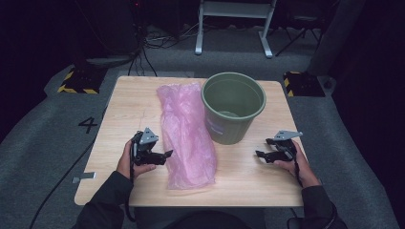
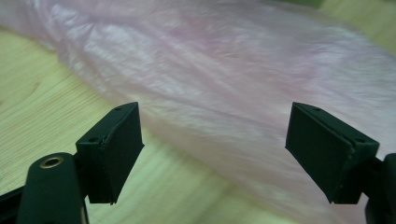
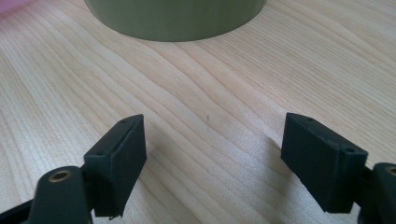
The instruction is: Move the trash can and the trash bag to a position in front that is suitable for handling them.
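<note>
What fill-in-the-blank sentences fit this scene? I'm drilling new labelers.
1. The bag on the table is ____ in colour.
2. The green bin stands ____.
3. The left tool has its jaws ____.
4. The bag lies to the ____ of the bin in the high view.
Missing words: pink; upright; open; left

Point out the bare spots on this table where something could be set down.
Bare wood on the table left of the pink bag, and between the green bin and the right gripper. The near edge below the bag is free too. The middle is crowded: bag and bin touch.
</note>
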Tool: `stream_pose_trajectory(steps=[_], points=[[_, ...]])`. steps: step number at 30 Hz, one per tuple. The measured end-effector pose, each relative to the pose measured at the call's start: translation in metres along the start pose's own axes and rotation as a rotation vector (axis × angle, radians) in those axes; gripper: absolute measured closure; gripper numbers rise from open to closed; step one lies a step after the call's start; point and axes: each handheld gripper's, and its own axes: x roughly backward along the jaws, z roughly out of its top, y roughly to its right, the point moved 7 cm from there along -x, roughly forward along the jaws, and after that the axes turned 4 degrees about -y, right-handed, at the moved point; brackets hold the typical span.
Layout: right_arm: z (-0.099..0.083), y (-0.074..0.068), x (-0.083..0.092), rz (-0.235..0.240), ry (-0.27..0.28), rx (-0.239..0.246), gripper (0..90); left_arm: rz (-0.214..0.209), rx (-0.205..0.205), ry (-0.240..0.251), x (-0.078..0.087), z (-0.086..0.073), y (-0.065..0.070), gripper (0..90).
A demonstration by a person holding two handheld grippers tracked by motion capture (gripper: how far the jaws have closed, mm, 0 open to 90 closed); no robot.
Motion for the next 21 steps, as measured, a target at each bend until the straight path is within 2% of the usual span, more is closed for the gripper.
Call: stream_pose_trajectory(steps=[1, 2, 3, 5, 6, 7, 9, 12, 14, 16, 19, 21], points=[[0.0, 0.0, 0.0, 0.0, 0.0, 0.0, 22.4, 0.0, 0.0, 0.0, 0.0, 0.0, 0.0, 20.1], [0.0, 0.0, 0.0, 0.0, 0.0, 0.0, 22.4, 0.004, 0.021, -0.019, -0.009, 0.002, -0.007, 21.1], [0.0, 0.0, 0.0, 0.0, 0.0, 0.0, 22.4, 0.005, 0.026, -0.025, -0.013, 0.003, -0.009, 23.0], [0.0, 0.0, 0.0, 0.0, 0.0, 0.0, 22.4, 0.043, 0.01, -0.029, -0.022, 0.006, -0.012, 30.8], [0.0, 0.0, 0.0, 0.0, 0.0, 0.0, 22.4, 0.043, 0.01, -0.029, -0.022, 0.006, -0.012, 32.9], [0.0, 0.0, 0.0, 0.0, 0.0, 0.0, 22.4, 0.065, -0.007, -0.047, -0.026, 0.006, -0.014, 32.9], [0.0, 0.0, 0.0, 0.001, 0.0, 0.001, 22.4, 0.046, 0.004, -0.058, -0.033, 0.008, -0.014, 33.5], [0.0, 0.0, 0.0, 0.002, 0.0, 0.002, 22.4, 0.097, 0.008, -0.085, -0.041, 0.011, -0.018, 39.5], [0.0, 0.0, 0.0, 0.002, 0.001, 0.002, 22.5, 0.081, 0.017, -0.091, -0.047, 0.011, -0.018, 42.5], [0.0, 0.0, 0.0, 0.002, 0.001, 0.002, 22.5, 0.081, 0.008, -0.102, -0.052, 0.01, -0.017, 44.0], [0.0, 0.0, 0.0, 0.003, 0.001, 0.003, 22.5, 0.049, -0.013, -0.132, -0.056, 0.004, -0.012, 51.7], [0.0, 0.0, 0.0, 0.004, 0.001, 0.004, 22.5, 0.039, -0.02, -0.131, -0.056, 0.004, -0.011, 57.5]])
